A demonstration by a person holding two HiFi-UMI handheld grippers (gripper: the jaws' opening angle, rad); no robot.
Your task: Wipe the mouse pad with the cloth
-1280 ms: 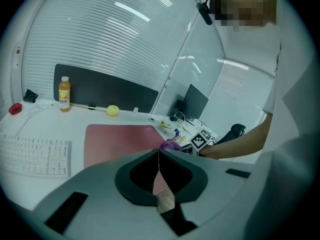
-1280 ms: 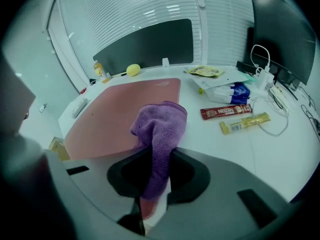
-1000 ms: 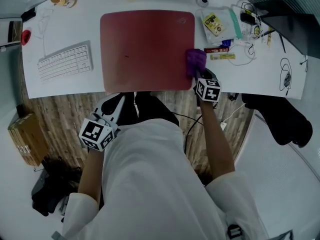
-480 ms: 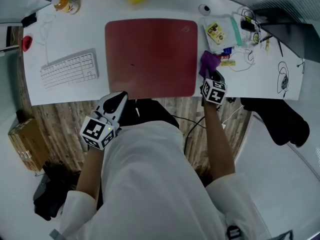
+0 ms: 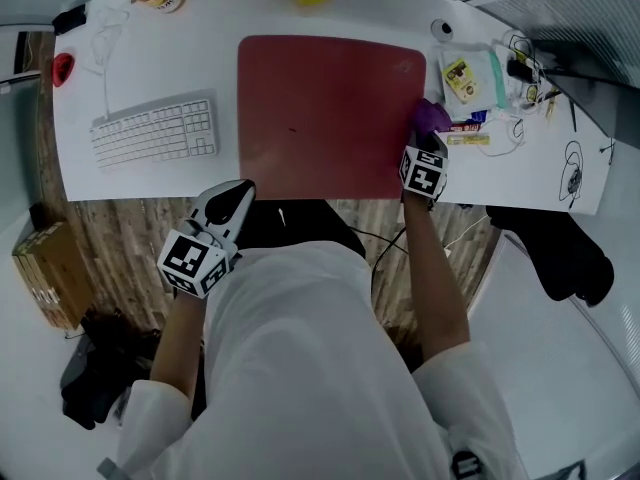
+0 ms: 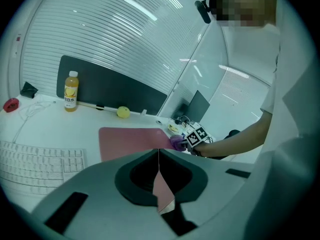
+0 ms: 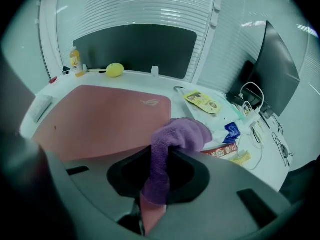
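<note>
1. In the head view, we hold the right gripper point(image 5: 428, 140) at the right edge of the red mouse pad point(image 5: 330, 108). The purple cloth point(image 5: 432, 116) is bunched at its tip, over that edge. The pad lies flat on the white desk point(image 5: 300, 8), just right of the white keyboard point(image 5: 155, 133). Our left gripper point(image 5: 237, 193) hangs off the desk, in front of its near edge and above the wooden floor point(image 5: 120, 228). Its tips point toward the pad's near left corner without touching it.

2. In the left gripper view, the two jaws are pressed together with nothing between them. Past them we see the pad, with the cloth and the right gripper's marker cube at the pad's right side. An orange drink bottle point(image 6: 71, 91) stands upright at the back of the desk, and a yellow toy point(image 6: 123, 112) sits to its right.

3. In the right gripper view, the jaws are clamped on the cloth. It runs up between them and folds forward into a lump by the pad's right edge. We cannot tell whether it presses on the pad. A red sachet point(image 7: 220, 153) lies on the desk just right of the cloth.
</note>
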